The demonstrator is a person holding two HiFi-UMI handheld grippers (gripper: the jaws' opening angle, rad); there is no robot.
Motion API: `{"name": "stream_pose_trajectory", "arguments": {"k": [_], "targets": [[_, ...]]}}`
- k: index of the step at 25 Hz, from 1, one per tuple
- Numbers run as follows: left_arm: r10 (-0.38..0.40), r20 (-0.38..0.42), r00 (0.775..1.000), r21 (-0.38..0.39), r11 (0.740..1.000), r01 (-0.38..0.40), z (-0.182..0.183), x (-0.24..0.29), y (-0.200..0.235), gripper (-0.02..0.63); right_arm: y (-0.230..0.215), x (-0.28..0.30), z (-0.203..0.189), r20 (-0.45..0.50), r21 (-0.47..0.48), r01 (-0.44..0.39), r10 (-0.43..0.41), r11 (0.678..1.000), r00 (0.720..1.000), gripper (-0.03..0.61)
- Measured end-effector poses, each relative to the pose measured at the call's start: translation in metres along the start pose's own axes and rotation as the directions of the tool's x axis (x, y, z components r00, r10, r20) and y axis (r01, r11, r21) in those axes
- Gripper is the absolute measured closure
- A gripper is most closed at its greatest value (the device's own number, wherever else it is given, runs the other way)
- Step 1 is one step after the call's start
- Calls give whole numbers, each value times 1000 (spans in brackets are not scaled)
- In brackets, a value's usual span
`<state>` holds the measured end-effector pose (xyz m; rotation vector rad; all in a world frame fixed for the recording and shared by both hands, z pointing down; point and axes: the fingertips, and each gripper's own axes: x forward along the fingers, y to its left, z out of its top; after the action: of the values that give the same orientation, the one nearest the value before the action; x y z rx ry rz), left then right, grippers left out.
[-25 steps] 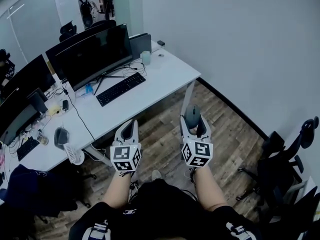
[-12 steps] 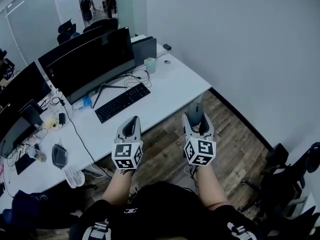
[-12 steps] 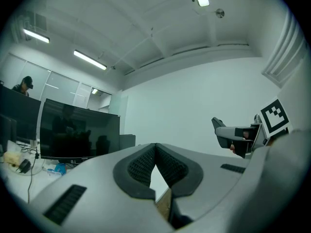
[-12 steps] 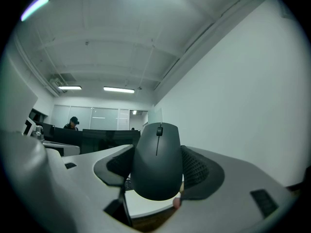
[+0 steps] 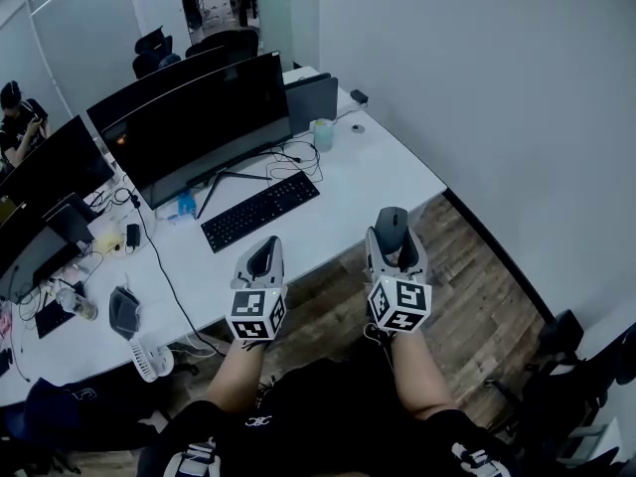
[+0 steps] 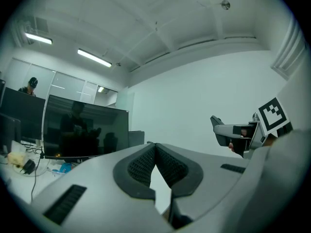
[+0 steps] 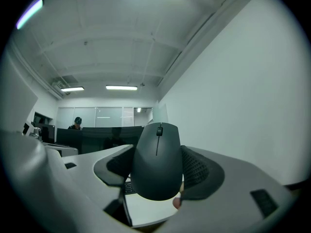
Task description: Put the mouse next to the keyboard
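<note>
Mouse (image 7: 156, 161) is clamped between the fingers of the right gripper (image 5: 394, 238), short of the desk (image 5: 383, 182) and keyboard (image 5: 260, 211). Being light, rigid and smooth, it is judged best gripped at its flanks. Fingers of the left gripper (image 6: 155, 165) are pressed together, empty.

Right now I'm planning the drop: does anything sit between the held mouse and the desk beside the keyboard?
Nothing visible does: the desk between the mouse in the right gripper and the keyboard is bare.
</note>
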<state>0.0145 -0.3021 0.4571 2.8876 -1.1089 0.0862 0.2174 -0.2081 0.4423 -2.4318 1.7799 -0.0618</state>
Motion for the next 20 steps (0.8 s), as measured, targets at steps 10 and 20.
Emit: {"name": "stream_pose_trajectory", "arguments": {"k": [10,20], "targets": [[110,3,994,7,994,-110,-1,82,26,601,-28,110,-11,-2,23,-89,90,996,996,267],[230,-12,973,-6,973,-230,12,207,37,601,-76,257,-21,-66,43,-216,218,976,974,266]]}}
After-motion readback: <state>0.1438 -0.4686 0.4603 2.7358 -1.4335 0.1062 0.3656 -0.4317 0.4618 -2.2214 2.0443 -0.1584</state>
